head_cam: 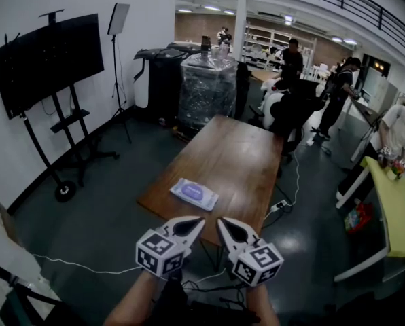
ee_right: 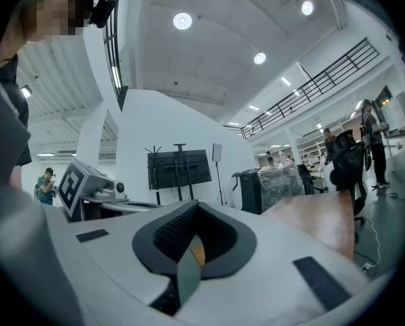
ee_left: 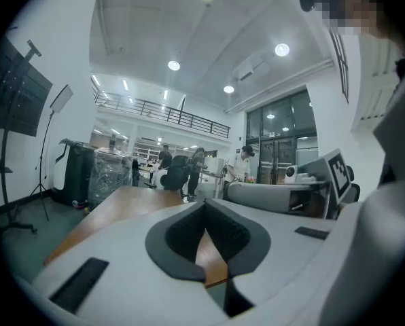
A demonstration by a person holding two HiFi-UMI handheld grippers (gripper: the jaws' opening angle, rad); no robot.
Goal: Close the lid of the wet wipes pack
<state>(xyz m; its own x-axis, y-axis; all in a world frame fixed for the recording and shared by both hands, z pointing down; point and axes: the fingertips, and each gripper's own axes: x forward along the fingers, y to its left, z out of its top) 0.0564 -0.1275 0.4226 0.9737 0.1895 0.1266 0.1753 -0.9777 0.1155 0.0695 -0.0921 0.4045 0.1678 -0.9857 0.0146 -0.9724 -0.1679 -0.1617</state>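
Note:
The wet wipes pack (head_cam: 194,193), white with a lavender top, lies flat near the near-left corner of the long wooden table (head_cam: 236,158); from here I cannot tell how its lid stands. Both grippers are held low in front of me, short of the table's near edge and apart from the pack. My left gripper (head_cam: 200,223) and my right gripper (head_cam: 221,223) are side by side, tips pointing toward the table. Each has its jaws closed together with nothing between them. In the gripper views the left gripper (ee_left: 204,208) and right gripper (ee_right: 194,208) show only the tabletop beyond them.
A black screen on a wheeled stand (head_cam: 49,60) and a light stand (head_cam: 117,26) line the left wall. A wrapped pallet (head_cam: 208,83) and black bins stand beyond the table's far end. People work at the back right. A yellow-green table (head_cam: 399,206) is at right. Cables and a power strip (head_cam: 279,206) lie on the floor.

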